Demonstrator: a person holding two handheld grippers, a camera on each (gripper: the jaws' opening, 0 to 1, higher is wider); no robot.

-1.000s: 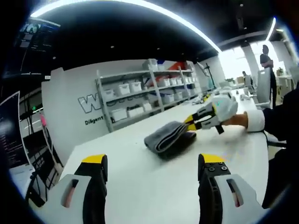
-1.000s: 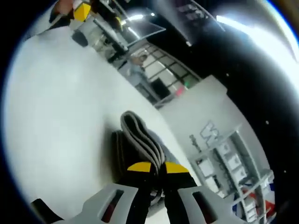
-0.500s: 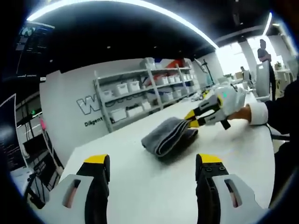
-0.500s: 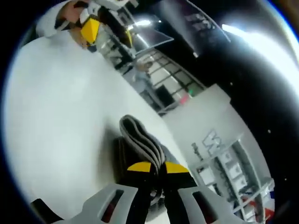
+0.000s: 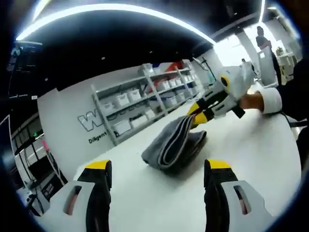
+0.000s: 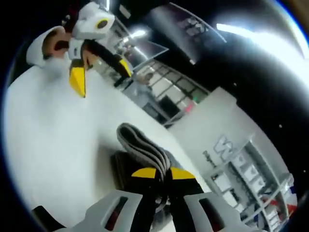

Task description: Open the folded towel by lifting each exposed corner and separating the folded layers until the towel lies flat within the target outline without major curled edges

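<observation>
My left gripper (image 5: 157,169) is white with black jaws capped in yellow, and my right gripper (image 6: 162,172) wears the same white, black and yellow. The folded towel (image 5: 175,144) is plain grey, its layered edges paler. The table (image 5: 260,145) is white. The wall lettering (image 5: 89,121) is white outlined in dark, above white shelving bins (image 5: 123,99).

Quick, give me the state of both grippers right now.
Left gripper: open, holding nothing, short of the towel.
Right gripper: shut on the towel's edge, lifting it off the table.
</observation>
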